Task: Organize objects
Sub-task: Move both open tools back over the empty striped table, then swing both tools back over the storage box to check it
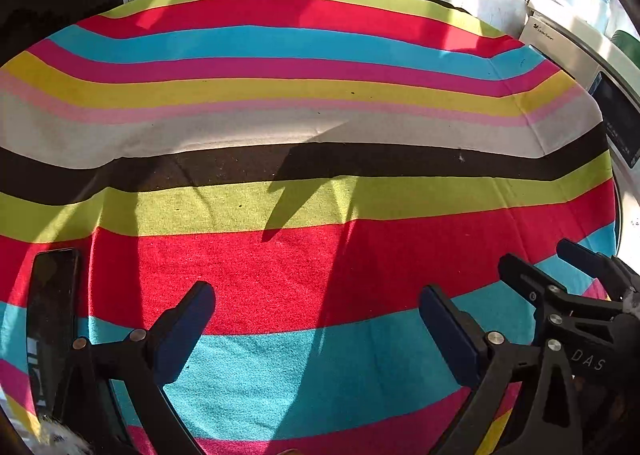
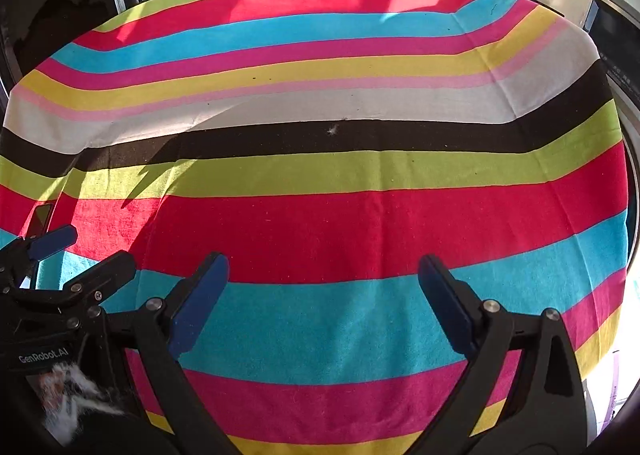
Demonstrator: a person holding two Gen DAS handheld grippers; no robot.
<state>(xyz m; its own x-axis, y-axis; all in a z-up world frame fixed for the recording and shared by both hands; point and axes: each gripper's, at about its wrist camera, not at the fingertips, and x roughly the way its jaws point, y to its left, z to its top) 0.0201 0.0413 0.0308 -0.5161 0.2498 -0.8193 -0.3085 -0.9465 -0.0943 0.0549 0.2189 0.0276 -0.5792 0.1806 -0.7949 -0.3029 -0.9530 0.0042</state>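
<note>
**Phone (image 1: 52, 319) flat on striped cloth (image 1: 320, 255), far left, not yet gripped**

Thin, rigid, glossy slab; likely slippery and fragile. Lying flush on soft fabric, so best taken across the long edges, not the glass face. Left gripper (image 1: 316, 331) jaws wide apart, empty. Right gripper (image 2: 322, 303) likewise spread, holding nothing.

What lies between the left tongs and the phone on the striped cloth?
Only bare striped cloth. In the left wrist view, the phone lies flat just left of the open left tongs, with nothing between them.
</note>
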